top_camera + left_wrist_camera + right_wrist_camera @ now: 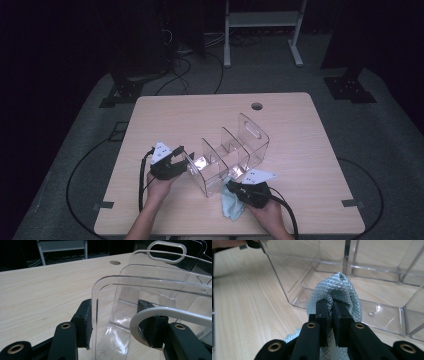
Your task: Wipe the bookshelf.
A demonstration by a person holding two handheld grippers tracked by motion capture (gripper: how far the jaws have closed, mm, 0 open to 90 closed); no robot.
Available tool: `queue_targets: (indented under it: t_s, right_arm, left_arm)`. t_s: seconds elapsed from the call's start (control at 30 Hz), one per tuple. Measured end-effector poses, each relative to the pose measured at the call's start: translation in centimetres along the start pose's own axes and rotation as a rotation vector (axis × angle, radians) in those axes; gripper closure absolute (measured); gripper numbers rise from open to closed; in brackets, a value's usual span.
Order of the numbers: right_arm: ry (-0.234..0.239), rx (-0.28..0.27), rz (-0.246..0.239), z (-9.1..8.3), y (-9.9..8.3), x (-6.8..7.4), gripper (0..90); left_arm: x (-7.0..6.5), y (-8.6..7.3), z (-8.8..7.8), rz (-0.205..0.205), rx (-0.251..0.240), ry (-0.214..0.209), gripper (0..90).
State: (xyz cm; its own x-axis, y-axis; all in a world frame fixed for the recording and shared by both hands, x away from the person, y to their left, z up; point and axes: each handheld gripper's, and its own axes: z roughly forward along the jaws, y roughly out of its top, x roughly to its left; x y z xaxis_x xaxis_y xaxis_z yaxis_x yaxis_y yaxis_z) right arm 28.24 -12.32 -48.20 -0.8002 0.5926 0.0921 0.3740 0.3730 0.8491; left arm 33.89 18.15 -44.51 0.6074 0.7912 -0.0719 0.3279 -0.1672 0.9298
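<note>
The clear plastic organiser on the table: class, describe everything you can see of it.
The clear plastic organiser is a see-through, glossy tray with upright dividers forming several compartments and an end wall with an oval handle cut-out. It stands upright on the wooden table, empty inside. The left gripper clamps its near end wall. The right gripper presses a pale blue cloth against its side.

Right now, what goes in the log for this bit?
left gripper: shut on clear organizer end wall | right gripper: shut on pale blue cloth | table: organizer resting
</note>
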Motion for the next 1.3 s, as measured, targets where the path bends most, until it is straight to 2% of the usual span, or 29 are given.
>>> queue_targets:
  t_s: [0.27,0.4,0.47,0.57,0.7,0.8,0.9,1.03,1.23,1.3]
  right_arm:
    - [0.012,-0.101,0.008,-2.7,1.3,0.4,83.1]
    - [-0.004,-0.154,-0.003,-3.5,2.5,0.4,83.1]
    - [-0.009,-0.145,-0.002,-3.2,2.6,0.3,83.2]
    - [0.007,-0.112,0.008,-2.3,2.2,0.5,83.2]
    - [0.023,-0.14,-0.031,-2.6,3.1,1.7,83.2]
    - [0.073,-0.152,-0.038,-2.6,3.6,2.7,83.2]
    - [0.11,-0.138,-0.074,-1.9,4.0,4.3,83.1]
    - [0.104,-0.136,-0.091,-1.2,4.4,4.7,83.2]
    - [0.096,-0.063,-0.085,0.5,2.9,4.8,83.1]
    - [0.091,-0.078,-0.098,0.3,3.2,5.0,83.2]
  left_arm:
    - [0.0,0.0,0.0,0.006,0.001,0.0,47.6]
    - [0.0,0.1,0.1,0.01,0.002,0.004,47.7]
    - [0.0,0.1,0.1,0.012,0.003,0.003,47.6]
    - [-0.2,0.0,0.1,0.011,0.004,0.001,47.6]
    - [-0.3,0.1,0.1,0.015,0.006,0.003,47.6]
    - [-0.3,0.1,0.2,0.013,0.006,0.003,47.6]
    - [-0.3,0.1,0.2,0.01,0.004,0.004,47.5]
    - [-0.4,0.0,0.1,0.014,0.003,0.009,47.6]
    - [-0.3,0.0,0.2,0.012,0.002,0.007,47.6]
    - [-0.3,0.0,0.2,0.011,0.003,0.006,47.6]
